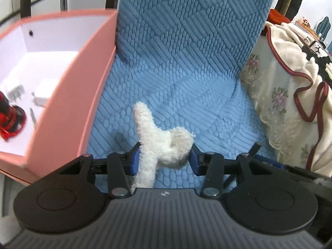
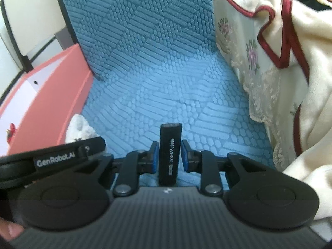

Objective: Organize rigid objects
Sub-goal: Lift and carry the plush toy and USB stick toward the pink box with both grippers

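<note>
Plush toy (image 1: 164, 143), white and fuzzy, sits clamped between the blue pads of the left gripper (image 1: 164, 157) over the blue quilted seat cover (image 1: 186, 72), one limb sticking up and away. Just to its left stands a pink box (image 1: 68, 108) with a white inside, holding a red and black object (image 1: 10, 120) and small white and grey pieces. The right gripper (image 2: 169, 155) has a black stick with printed digits (image 2: 169, 153) between its jaws, which flank it closely; whether the pads actually touch it cannot be told. Cream cloth with dark red trim (image 2: 290, 51) is heaped at the right
</note>
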`<state>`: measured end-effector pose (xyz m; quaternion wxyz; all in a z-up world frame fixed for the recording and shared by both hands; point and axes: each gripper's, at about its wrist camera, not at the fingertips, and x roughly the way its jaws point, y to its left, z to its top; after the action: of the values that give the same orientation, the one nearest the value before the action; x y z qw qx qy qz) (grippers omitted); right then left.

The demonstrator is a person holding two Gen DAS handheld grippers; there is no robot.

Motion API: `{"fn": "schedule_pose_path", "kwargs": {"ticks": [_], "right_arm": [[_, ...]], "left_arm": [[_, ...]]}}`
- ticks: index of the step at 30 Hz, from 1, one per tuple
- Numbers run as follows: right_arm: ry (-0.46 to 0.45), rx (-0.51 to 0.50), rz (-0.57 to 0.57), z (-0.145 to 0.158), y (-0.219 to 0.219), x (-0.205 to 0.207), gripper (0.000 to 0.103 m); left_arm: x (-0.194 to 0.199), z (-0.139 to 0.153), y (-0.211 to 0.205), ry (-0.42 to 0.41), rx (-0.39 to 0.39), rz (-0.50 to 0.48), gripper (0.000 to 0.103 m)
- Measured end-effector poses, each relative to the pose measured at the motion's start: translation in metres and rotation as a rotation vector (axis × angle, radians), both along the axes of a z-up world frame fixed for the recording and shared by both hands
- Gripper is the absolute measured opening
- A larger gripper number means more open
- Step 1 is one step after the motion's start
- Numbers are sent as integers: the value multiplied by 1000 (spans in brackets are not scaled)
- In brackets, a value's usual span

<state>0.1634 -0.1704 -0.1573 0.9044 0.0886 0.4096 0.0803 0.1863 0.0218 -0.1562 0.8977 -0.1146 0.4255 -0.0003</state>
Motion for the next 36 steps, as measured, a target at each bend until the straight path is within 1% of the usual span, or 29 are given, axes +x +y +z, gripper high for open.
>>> {"fn": "schedule_pose_path", "kwargs": {"ticks": [1,2,3,6,8,10,12,15,17,19,23,28,31,36], "right_arm": [[-1,7,4,4,-1,0,24],[-1,15,11,9,-2,-1,14],[-3,17,16,13,-4,-2,12],[-16,7,28,23,-4,0,12],[-6,23,31,23,-5,5,12],[11,41,27,20,-7,10,12],[8,67,18,19,-10,11,12],[28,112,9,12,-14,8,12],[38,97,9,8,-17,3,12],[51,103,8,4,-21,1,12],[69,97,1,5,-25,-3,12],[70,106,7,24,-24,-7,12],[42,80,25,42,-16,-9,12],[9,68,51,73,-1,-12,12]], "left_arm": [[-3,7,-1,-5,5,-2,52],[-6,13,-2,-10,1,-5,52],[-8,20,-3,-15,-3,-7,52],[-14,36,-3,-34,10,7,52],[-16,40,-1,-38,14,21,52],[-18,39,3,-36,15,32,52],[-20,37,8,-36,12,44,52],[-24,32,14,-25,-19,66,52],[-26,29,15,-18,-29,67,52],[-27,26,14,-12,-34,54,52],[-28,31,12,-15,-43,36,52],[-31,45,18,-20,-73,23,52],[-32,58,27,-32,-102,20,52],[-34,84,39,-62,-102,0,52]]}}
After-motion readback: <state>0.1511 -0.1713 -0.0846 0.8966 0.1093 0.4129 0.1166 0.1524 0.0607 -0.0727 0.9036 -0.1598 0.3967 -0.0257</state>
